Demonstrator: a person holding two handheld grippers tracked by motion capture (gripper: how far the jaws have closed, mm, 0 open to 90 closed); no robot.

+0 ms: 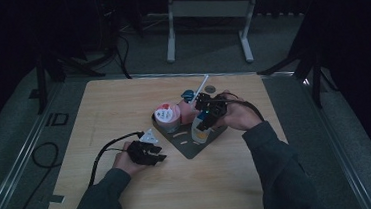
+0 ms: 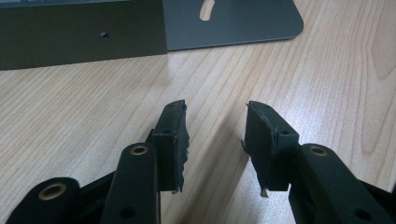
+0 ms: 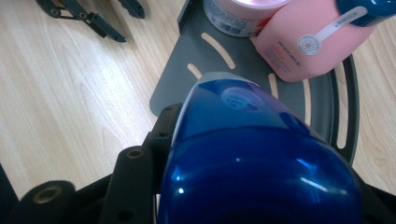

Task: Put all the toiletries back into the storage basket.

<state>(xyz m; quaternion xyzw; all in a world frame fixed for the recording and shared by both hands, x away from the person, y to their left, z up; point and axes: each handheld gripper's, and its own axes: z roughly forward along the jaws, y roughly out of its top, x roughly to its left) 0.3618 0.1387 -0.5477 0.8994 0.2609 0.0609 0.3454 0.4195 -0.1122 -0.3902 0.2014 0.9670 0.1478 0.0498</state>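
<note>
the small print on the pink plastic bottle (image 3: 299, 46) with the blue cap is too blurred to read, as is the barcode label on the round pink-lidded tub (image 3: 238, 18). three containers stand on the dark grey slotted metal tray (image 3: 187, 88): tub, pink bottle, and the blue-capped white bottle (image 3: 252, 154) at the tray's near edge, clamped by the right gripper (image 1: 205, 114). the left gripper (image 2: 215, 135), jaws apart and empty, rests on open wooden table (image 2: 327, 93) just beside the tray.

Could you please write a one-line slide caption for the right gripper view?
Right tool grips a blue-capped bottle over a grey slotted tray holding a pink bottle and a tub.
</note>
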